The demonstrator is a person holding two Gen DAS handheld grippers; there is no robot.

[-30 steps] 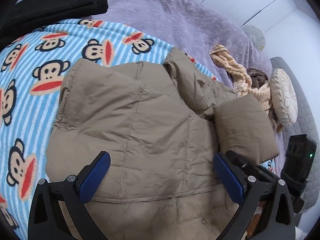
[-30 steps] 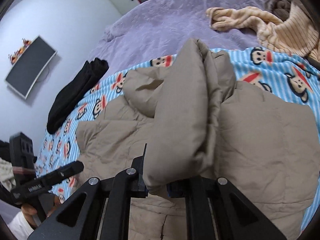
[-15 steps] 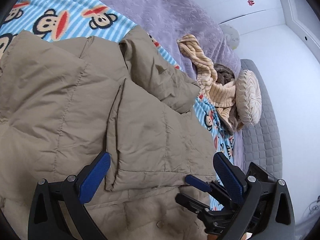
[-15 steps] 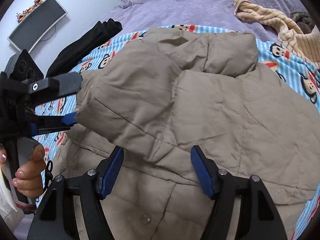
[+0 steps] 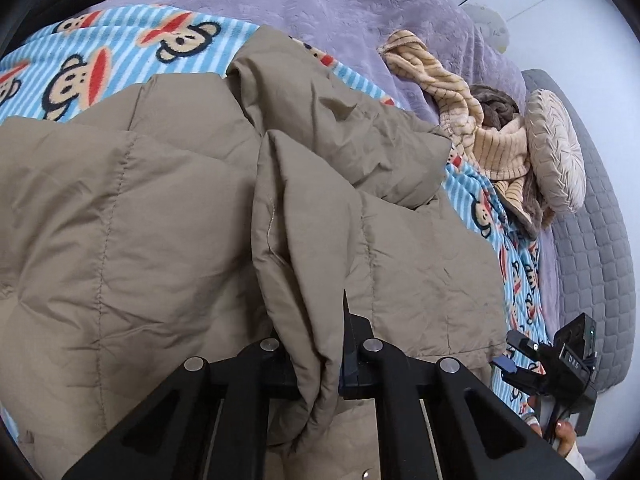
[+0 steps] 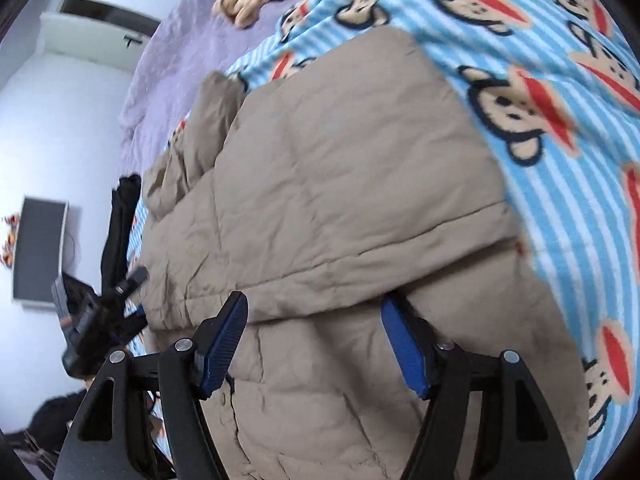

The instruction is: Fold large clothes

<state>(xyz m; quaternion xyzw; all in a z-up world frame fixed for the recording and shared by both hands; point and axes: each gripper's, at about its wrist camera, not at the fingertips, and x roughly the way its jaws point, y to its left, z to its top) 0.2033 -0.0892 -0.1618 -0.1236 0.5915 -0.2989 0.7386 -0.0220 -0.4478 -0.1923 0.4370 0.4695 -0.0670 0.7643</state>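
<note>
Two tools work on the beige puffer jacket [image 5: 168,216] lying on the monkey-print blanket [image 5: 100,68]: my left tool [image 5: 320,364] pinches its sleeve fold, my right tool [image 6: 316,344] stands open over the hem, so next I must carry the sleeve across.

Pale walls, a dark wall-mounted screen [image 6: 38,254], a grey quilted headboard [image 5: 592,216] behind the lilac-covered bed [image 5: 320,4]

Quilted matt tan jacket [image 5: 168,216] (thin puffy cloth, creased); fleecy monkey-print blanket [image 6: 580,184]; textured lilac bedspread [image 5: 320,4]; ribbed blue gripper pads [image 6: 222,344].
</note>
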